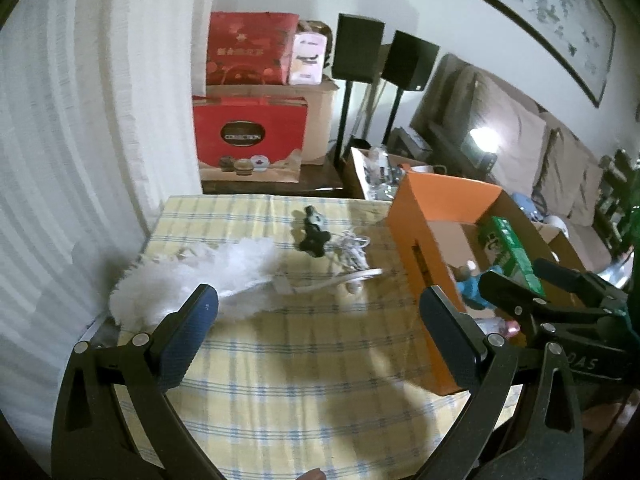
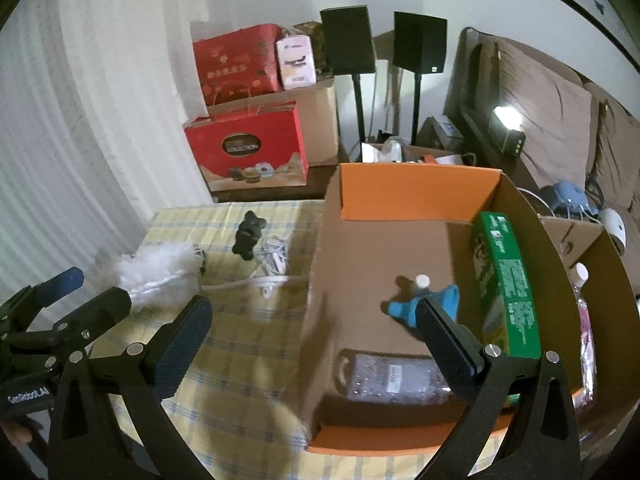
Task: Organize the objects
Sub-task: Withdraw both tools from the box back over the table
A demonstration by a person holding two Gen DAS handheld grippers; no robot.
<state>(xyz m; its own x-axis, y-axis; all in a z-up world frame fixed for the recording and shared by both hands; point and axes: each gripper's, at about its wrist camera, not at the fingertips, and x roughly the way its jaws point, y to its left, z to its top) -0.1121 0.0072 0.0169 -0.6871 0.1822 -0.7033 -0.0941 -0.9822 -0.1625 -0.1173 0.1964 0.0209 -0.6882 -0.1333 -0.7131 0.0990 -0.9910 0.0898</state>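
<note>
An orange cardboard box (image 1: 416, 240) (image 2: 416, 196) stands open on the checked tablecloth (image 1: 280, 360). Inside it lie a green carton (image 2: 508, 280), a blue spray bottle (image 2: 404, 304) and a clear plastic packet (image 2: 384, 376). On the cloth to its left lie a white feather duster (image 1: 192, 276) (image 2: 156, 268), a black toy figure (image 1: 312, 228) (image 2: 250, 234) and a bundle of white cable (image 1: 352, 252) (image 2: 274, 258). My left gripper (image 1: 320, 312) hovers open over the cloth near the duster. Over the box's left wall, my right gripper (image 2: 316, 320) is open and holds nothing.
Red gift boxes (image 1: 250, 140) and a brown carton are stacked on a low table behind. Two black speakers on stands (image 1: 358, 48) and a sofa (image 1: 520, 148) fill the back right. A curtain (image 1: 80, 140) hangs on the left. A plastic bottle (image 2: 580, 280) sits outside the box's right wall.
</note>
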